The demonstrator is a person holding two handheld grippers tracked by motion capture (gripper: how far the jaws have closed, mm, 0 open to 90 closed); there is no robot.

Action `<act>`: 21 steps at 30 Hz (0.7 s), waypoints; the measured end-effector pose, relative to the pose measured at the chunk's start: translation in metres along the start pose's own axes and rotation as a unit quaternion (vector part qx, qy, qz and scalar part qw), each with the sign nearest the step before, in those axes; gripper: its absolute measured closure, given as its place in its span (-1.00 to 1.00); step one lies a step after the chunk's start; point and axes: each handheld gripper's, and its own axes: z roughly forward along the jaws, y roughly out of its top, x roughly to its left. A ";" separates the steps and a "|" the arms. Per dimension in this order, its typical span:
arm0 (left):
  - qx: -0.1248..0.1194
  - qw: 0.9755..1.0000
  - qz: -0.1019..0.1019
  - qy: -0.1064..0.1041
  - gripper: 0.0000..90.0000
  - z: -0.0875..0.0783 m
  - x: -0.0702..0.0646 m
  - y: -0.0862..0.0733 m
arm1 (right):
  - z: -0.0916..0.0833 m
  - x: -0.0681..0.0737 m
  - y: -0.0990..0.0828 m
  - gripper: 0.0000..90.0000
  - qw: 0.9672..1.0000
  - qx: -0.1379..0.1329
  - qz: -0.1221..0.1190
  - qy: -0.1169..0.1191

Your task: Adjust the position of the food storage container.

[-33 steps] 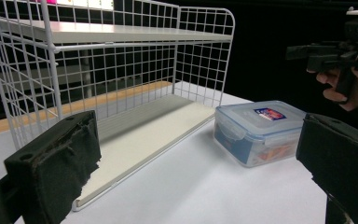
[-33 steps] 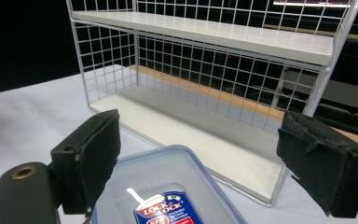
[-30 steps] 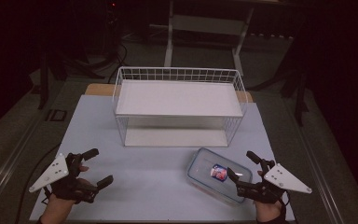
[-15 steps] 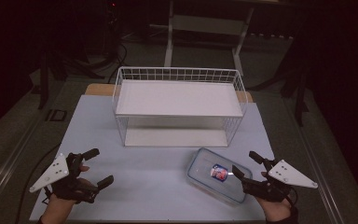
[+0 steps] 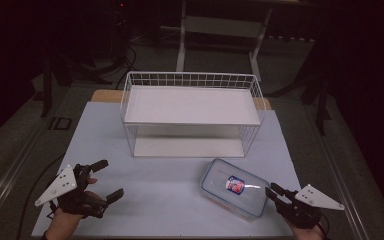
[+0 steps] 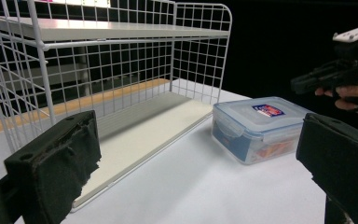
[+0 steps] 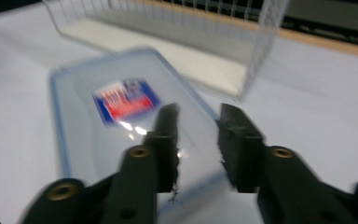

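Closing narrowly, right hand-held gripper (image 7: 196, 140) straddles the near edge of the clear rectangular plastic lidded container (image 7: 121, 121), unclamped; shallow purchase risks slipping off.

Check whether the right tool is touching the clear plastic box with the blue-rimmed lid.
Cannot tell. In the right gripper view the right tool straddles the corner of the clear plastic box, but blur hides any contact; the high view is too coarse.
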 end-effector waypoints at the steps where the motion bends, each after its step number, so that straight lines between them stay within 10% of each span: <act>1: 0.000 1.000 0.000 0.000 -1.00 0.000 0.000 0.000 | -0.001 -0.002 -0.003 0.73 1.000 0.006 0.004 -0.001; 21: 0.003 1.000 0.004 0.000 -1.00 0.001 -0.001 0.000 | 0.013 -0.019 -0.037 1.00 0.997 0.072 0.032 -0.010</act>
